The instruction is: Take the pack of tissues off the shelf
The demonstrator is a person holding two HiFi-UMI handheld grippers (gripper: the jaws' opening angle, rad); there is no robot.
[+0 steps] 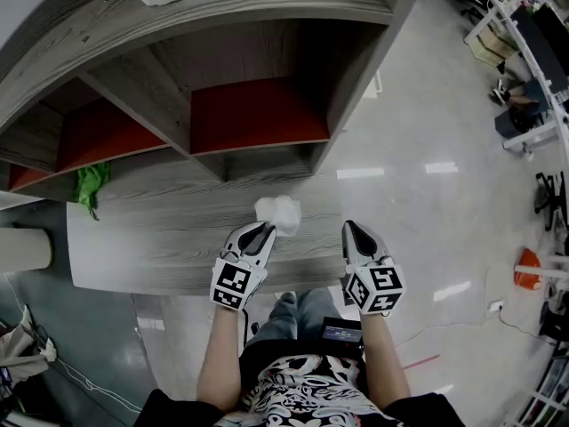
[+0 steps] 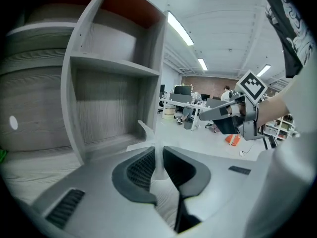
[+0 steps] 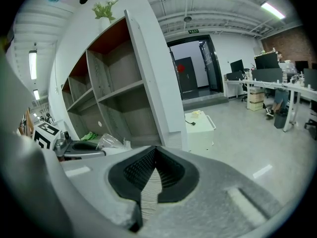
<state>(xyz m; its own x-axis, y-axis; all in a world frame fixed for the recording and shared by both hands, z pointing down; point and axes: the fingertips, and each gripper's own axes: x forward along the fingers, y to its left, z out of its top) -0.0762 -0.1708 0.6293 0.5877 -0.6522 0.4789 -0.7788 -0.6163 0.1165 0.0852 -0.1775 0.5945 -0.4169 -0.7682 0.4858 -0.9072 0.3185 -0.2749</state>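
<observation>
The left claw (image 1: 265, 230) is clenched on the near edge of the white, soft plastic-wrapped pack of tissues (image 1: 279, 213), with a thin fold of wrapper pinched between its pads. The pack juts forward from the claw's tip, over the grey wood-grain bottom board (image 1: 160, 238) of the shelf, below the red-backed compartments. The right claw (image 1: 349, 229) is clenched on nothing, just beside the pack but apart. Its long axis is unclear.

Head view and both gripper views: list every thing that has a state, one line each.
left tool: shut on the tissue pack, by its edge.
right tool: shut, nothing between its jaws.
tissue pack: held by the left tool, over the shelf board.
green item: lying loose on that board.
</observation>
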